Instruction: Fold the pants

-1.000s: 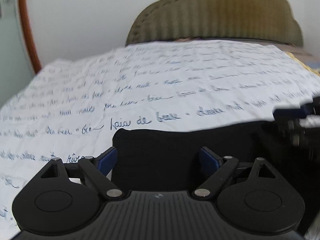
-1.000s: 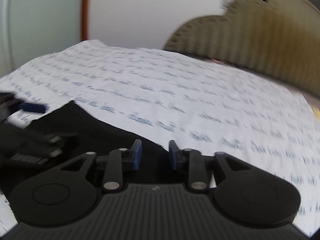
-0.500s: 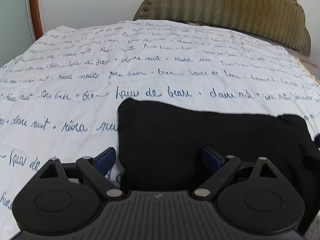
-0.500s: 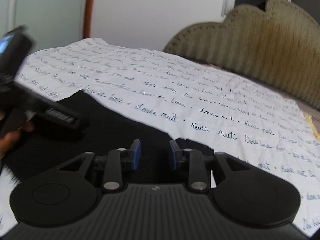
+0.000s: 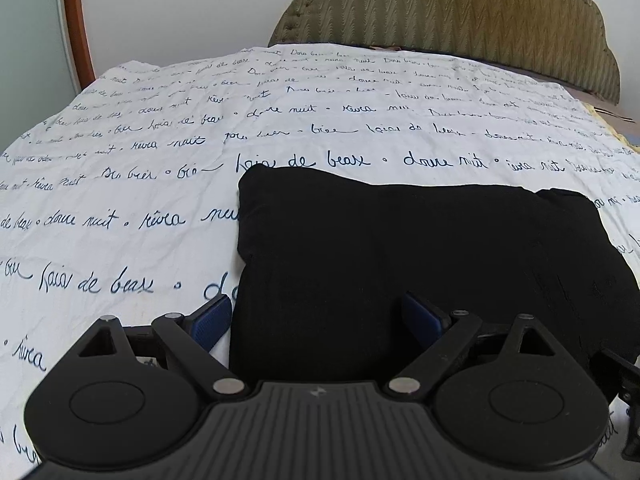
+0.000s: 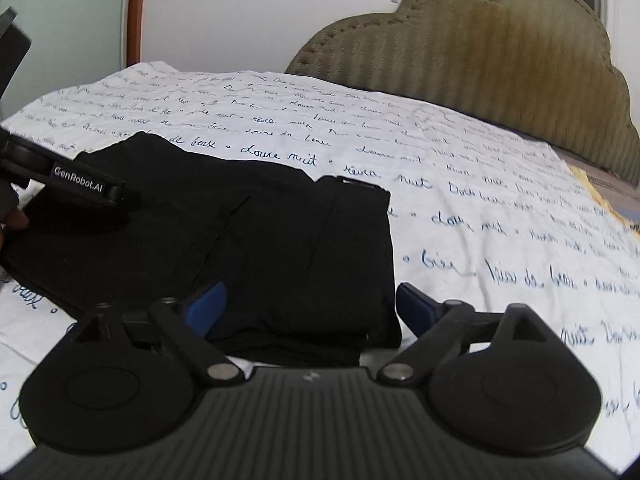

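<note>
Pants (image 5: 400, 264) lie folded ahead of both tongs

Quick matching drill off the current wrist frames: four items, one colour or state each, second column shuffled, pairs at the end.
Column 1:
1. pants
2. bedsheet
3. headboard
4. left claw

Column 2:
A. olive, ribbed
B. open
C. black, folded
D. white with blue script

Pairs: 1-C, 2-D, 3-A, 4-B
</note>
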Available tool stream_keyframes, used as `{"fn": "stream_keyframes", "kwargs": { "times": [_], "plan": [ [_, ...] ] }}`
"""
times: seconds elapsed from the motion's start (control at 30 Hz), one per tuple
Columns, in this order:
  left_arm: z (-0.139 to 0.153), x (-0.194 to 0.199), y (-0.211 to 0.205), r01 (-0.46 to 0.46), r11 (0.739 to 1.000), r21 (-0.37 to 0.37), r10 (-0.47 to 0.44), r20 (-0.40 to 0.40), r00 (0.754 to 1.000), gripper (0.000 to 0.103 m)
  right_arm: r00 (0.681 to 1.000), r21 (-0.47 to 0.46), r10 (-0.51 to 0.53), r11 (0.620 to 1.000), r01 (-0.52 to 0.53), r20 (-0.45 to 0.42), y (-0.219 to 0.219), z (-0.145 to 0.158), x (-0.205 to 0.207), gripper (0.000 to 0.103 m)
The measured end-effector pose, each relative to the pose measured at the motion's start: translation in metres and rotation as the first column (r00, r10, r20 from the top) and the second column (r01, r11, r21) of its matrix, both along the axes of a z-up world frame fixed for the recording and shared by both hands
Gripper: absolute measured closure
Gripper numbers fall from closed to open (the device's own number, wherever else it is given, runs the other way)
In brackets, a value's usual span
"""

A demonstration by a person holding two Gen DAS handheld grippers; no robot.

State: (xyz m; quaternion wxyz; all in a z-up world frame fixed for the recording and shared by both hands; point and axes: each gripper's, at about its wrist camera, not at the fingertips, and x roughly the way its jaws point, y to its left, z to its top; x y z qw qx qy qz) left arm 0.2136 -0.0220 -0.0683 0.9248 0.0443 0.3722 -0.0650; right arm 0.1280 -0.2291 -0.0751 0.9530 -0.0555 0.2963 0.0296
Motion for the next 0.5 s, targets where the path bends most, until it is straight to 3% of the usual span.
{"fn": "stream_keyframes", "kwargs": {
  "times": [0.17,0.37,0.5],
  "plan": [
    [-0.002,-0.01,0.0,-0.001,1.0,0.008,0.001,0.019,1.0,0.01,0.998,-0.02,-0.061,0.998,0.062,0.022,0.001,0.009,-0.01,0.0],
    [-0.003,-0.023,0.0,0.001,1.0,0.017,-0.002,0.039,0.999,0.01,0.985,0.094,-0.107,0.991,0.095,0.132,0.006,0.022,-0.017,0.0],
    [-0.005,-0.033,0.003,-0.003,1.0,0.009,0.002,0.052,0.999,0.01,0.99,0.028,-0.12,0.993,0.118,0.07,0.02,0.007,-0.009,0.0]
  ]
}}
